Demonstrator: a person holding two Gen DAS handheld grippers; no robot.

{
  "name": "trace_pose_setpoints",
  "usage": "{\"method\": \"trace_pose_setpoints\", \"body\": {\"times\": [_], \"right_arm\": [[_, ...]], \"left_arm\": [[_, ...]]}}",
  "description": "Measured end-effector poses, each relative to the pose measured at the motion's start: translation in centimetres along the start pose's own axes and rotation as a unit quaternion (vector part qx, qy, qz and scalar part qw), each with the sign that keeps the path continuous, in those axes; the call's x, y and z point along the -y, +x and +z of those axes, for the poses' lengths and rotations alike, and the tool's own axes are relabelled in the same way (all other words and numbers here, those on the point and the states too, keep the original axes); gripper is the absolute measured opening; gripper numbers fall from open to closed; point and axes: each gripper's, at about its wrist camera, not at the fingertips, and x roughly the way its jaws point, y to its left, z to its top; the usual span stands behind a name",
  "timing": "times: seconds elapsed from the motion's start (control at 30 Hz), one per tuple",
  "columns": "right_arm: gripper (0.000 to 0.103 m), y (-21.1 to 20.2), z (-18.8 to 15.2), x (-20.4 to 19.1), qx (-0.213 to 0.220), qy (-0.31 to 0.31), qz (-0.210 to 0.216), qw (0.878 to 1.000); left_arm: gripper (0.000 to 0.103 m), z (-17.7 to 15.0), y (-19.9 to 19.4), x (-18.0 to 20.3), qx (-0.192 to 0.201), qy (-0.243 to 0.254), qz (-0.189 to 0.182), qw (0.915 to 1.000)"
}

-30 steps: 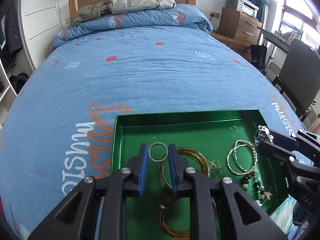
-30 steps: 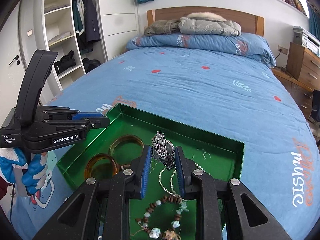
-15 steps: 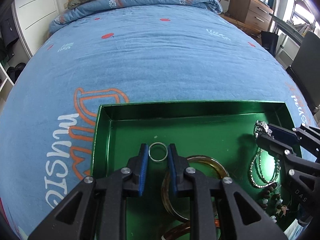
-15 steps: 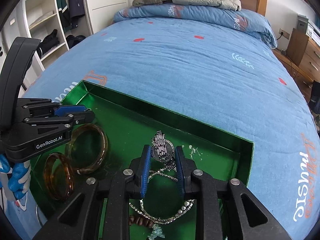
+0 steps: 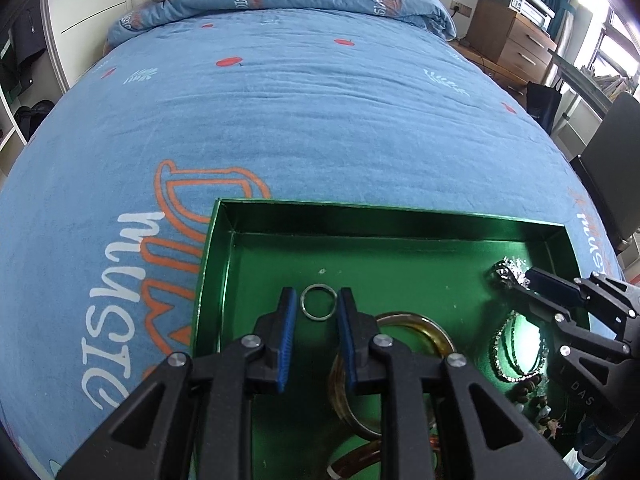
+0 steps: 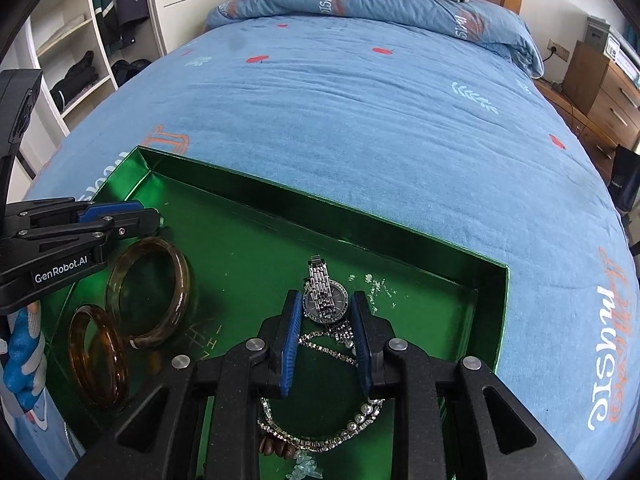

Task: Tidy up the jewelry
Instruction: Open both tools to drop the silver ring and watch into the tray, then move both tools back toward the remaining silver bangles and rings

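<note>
Two tools are working one shallow shiny green metal tray [image 5: 224, 220] sitting on the blue printed bedspread [image 5: 320, 120], so here's how I'd play it. Starting on the left: the left tool [image 5: 318, 308] has its blue-padded jaws spread around a thin silver metal ring [image 5: 318, 307], with a gap showing on both sides, so nothing is gripped yet. That ring looks light and slippery, so I'd close slowly and square on it, or it will probably skid on the foil floor. Just right of it the pale amber translucent bangle [image 6: 150, 288] and the darker amber bangle [image 6: 98, 360] sit close together, so keep the right-hand pad from bumping them.

Further right, the right tool [image 6: 326, 312] straddles the silver link-band wristwatch [image 6: 325, 302], jaws open and not clearly touching it. The thin silver chain necklace [image 6: 320, 438] trails under the fingers, so I'd grab the case only to avoid snagging chain.

Room-wise: the tray's far half is mostly bare, good for spreading pieces out. The walls are low, and the watch sits near the right corner.
</note>
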Motion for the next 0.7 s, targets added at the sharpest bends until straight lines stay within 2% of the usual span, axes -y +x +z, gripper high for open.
{"method": "trace_pose_setpoints", "body": {"times": [0.1,0.27,0.37,0.53,0.7], "right_arm": [[0.031,-1.7,-0.1,-0.1,0.017,0.006,0.007,1.000],[0.043,-6.2,-0.9,-0.8,0.052,0.009,0.009,0.999],[0.045,-9.2,-1.7,-1.3,0.071,0.013,0.014,0.997],[0.050,-13.9,-3.4,-2.2,0.099,0.020,0.013,0.995],[0.052,-18.1,-6.0,-2.8,0.124,0.030,0.015,0.992]], "left_arm": [[0.030,-0.2,-1.8,-0.1,0.010,0.000,-0.005,0.9999],[0.031,-0.8,-6.2,0.0,0.034,-0.003,-0.011,0.9994],[0.036,-1.5,-9.3,0.1,0.049,-0.003,-0.012,0.9987],[0.036,-3.5,-14.4,0.3,0.075,0.004,-0.017,0.9970],[0.036,-6.4,-19.1,0.8,0.116,0.021,0.000,0.9931]]}}
